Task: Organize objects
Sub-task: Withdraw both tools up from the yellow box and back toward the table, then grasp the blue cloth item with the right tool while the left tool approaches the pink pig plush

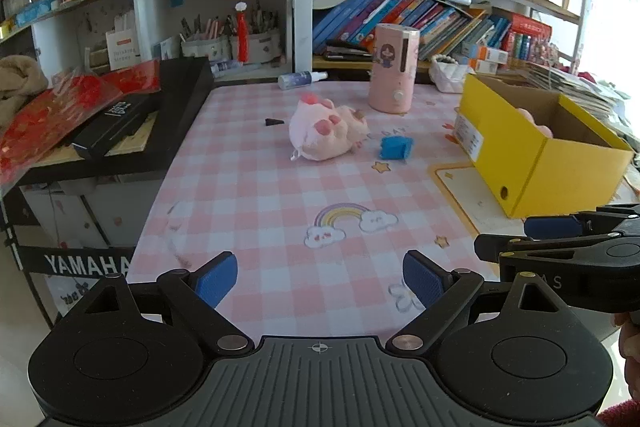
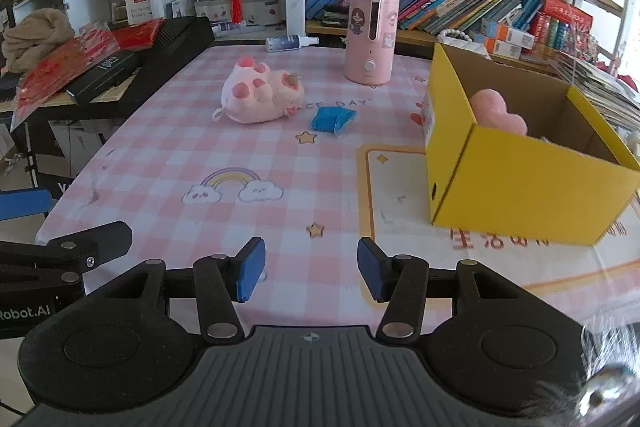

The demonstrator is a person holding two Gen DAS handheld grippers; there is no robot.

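Lying ahead of both empty, open-jawed tools: pink plush toy (image 2: 260, 95), long axis crosswise, left gripper (image 1: 320, 283) nearer than right gripper (image 2: 311, 269); yellow box (image 2: 520, 179) rightward.

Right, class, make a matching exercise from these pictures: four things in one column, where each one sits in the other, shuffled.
Things:
1. pink plush toy
2. blue packet
3. pink cylinder
4. spray bottle

Places:
A. lying at the table's far edge
B. standing upright behind the blue packet
C. mid-table, left of the blue packet
D. between the plush toy and the yellow box

Pairs: 1-C, 2-D, 3-B, 4-A
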